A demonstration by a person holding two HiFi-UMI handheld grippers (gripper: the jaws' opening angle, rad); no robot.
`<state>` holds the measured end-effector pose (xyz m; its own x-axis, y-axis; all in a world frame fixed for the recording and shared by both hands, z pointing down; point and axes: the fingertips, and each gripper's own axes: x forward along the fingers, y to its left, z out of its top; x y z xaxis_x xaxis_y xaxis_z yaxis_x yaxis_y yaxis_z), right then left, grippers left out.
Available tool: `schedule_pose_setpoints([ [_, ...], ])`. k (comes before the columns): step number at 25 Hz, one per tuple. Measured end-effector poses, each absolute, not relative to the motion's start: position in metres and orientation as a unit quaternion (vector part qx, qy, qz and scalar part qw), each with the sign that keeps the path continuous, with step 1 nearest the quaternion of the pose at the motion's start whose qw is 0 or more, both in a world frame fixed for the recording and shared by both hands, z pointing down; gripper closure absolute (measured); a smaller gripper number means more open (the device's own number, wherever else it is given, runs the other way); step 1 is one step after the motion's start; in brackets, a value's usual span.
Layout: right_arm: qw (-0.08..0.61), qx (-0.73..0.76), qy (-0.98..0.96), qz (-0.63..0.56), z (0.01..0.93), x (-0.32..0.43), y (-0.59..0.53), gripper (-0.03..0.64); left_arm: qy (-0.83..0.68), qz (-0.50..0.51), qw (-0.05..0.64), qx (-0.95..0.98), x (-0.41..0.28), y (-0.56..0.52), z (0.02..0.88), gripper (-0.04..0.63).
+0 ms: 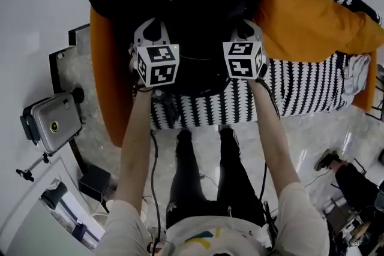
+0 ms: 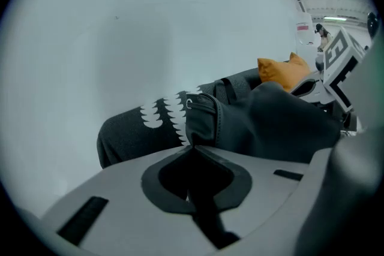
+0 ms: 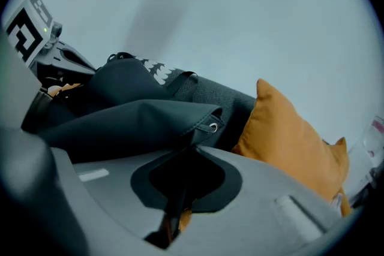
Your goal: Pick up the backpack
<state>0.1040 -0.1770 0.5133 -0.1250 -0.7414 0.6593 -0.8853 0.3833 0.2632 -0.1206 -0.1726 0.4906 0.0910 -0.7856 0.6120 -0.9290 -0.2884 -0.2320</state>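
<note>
Black fabric fills the middle of the scene: one black backpack (image 1: 198, 21) is at the centre of an orange sofa (image 1: 101, 75), seen from above by a person standing at the sofa's front edge. One black throw (image 1: 303, 93) with rows of white scallop shapes covers the sofa's seat and back. One orange cushion (image 1: 312, 24) rests at the sofa's right end, just beside the backpack.

Two grippers reach over the sofa, one in each of the person's hands, and each carries one cube with black-and-white square markers. The left gripper (image 1: 151, 27) meets the backpack's left side and the right gripper (image 1: 246, 26) its right side.

In the left gripper view, the two jaws are pressed together on a thick, leather-like fold of the backpack (image 2: 282, 123), which bulges just past the tips of the left gripper (image 2: 191, 144). The throw (image 2: 165, 114) shows behind it (the other gripper's cube is at that view's far right).

In the right gripper view, the two jaws of the right gripper (image 3: 192, 145) are likewise clamped on an edge of the backpack (image 3: 120, 117), beside one small metal eyelet (image 3: 213, 127). The cushion (image 3: 288, 135) sits just beyond.

On the floor left of the sofa stands one silver-grey camera (image 1: 54, 123) on a tripod. Right of the sofa, one shoe (image 1: 327, 159) of a second person shows.
</note>
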Motion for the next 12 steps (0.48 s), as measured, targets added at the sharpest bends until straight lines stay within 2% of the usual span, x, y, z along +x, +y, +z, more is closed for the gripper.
schedule_pose_setpoints([
  [4, 0.345, 0.568, -0.745, 0.055, 0.479, 0.103, -0.162, 0.604, -0.604, 0.318, 0.074, 0.727, -0.117, -0.157, 0.464, 0.578],
  [12, 0.295, 0.590, -0.752, 0.016, 0.401, 0.100, -0.131, 0.604, -0.652, 0.240, 0.078, 0.715, -0.124, -0.127, 0.401, 0.578],
])
